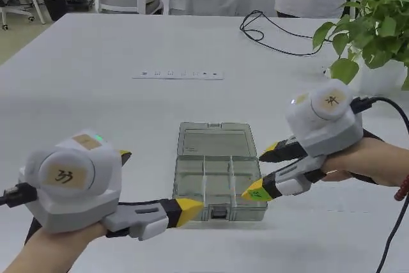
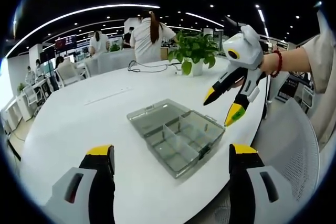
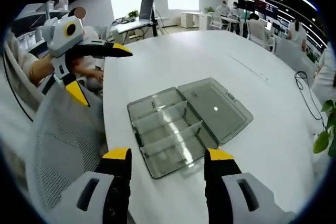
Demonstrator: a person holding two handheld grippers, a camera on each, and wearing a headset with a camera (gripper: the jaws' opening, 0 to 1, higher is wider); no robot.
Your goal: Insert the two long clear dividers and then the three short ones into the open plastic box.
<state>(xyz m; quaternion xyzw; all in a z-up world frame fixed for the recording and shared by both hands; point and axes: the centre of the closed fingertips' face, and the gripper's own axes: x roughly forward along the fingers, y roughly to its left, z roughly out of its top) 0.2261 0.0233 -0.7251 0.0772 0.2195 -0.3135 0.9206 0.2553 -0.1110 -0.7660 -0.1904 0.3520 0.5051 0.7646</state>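
a white tabletop (image 1: 96, 94) carries an open plastic box (image 1: 214, 142), its lid laid flat behind the base. the left tongs (image 1: 156, 181) and right tongs (image 1: 261, 172) hover on either side of the box, both spread wide and holding nothing. clear dividers (image 1: 204, 183) stand upright inside the base, splitting it into compartments.

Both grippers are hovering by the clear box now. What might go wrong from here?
The clear plastic box sits unheld on the smooth white table; the open left gripper, its yellow tip by the front corner, may shove it. The clear dividers barely show against the box, so a half-seated or missing short one could go unnoticed.
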